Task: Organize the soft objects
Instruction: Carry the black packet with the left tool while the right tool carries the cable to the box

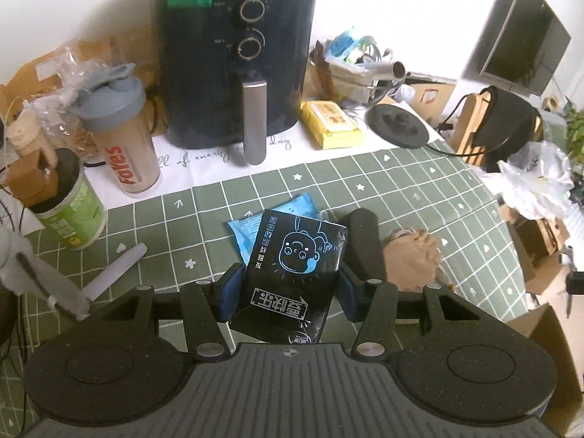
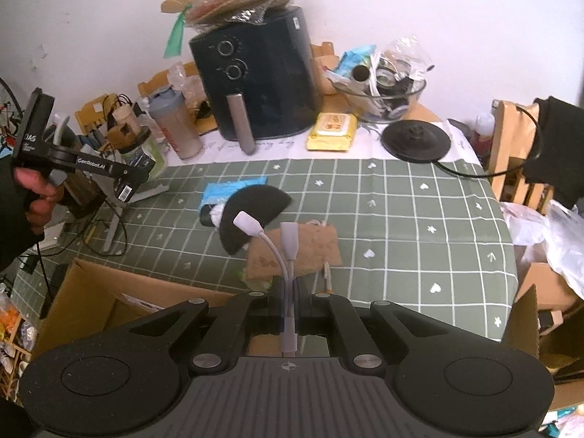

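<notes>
Left wrist view: the left hand-held gripper, lower centre of the frame, is clamped on a black packet printed with a blue cartoon face; the blue pads press its two edges. Just above it, at frame centre, a light blue pouch lies on the green checked worktop. A crumpled brown paper bag sits right of centre. A dark air fryer stands at upper centre.

Right wrist view: the right hand-held gripper, lower centre, is closed on a white splitter cable, whose two plugs point upward in the frame. Beyond it, at centre, a black foam semicircle overlaps the light blue pouch. An open cardboard box sits at lower left.
</notes>
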A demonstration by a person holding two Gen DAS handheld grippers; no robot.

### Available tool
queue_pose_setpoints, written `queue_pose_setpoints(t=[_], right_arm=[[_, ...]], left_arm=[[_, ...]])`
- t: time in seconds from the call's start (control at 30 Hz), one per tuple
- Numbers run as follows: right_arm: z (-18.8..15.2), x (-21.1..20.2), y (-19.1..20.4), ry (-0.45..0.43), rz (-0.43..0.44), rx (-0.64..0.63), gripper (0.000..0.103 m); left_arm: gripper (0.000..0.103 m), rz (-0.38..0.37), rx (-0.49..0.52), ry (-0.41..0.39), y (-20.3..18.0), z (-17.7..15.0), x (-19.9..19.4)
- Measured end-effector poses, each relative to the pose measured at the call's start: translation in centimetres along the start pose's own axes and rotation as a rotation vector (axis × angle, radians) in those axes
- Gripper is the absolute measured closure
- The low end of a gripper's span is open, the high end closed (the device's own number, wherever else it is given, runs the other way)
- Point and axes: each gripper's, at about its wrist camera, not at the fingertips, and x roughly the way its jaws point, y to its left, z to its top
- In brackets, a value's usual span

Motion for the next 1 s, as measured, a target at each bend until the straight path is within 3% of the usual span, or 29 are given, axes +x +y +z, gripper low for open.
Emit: queue_pose_setpoints(t=[0.5, 0.8, 1.0], right_arm=[[0.4, -0.9, 3.0, -0.016, 0.068, -0.021, 0.096], [-0.5, -1.5, 3.9, -0.006, 0.121, 0.021, 0.096], [-1.2, -1.9, 4.6, 0.0, 0.112, 0.038, 0.096]], left_arm=[[0.052, -0.089, -0.016, -0.077, -1.9, -3.6, -6.8], [0.052, -0.14, -0.028, -0.074, -3.9, -6.4, -9.1], [0.052, -0.184, -0.068, -0.057, -4.7, -8.0, -9.8]])
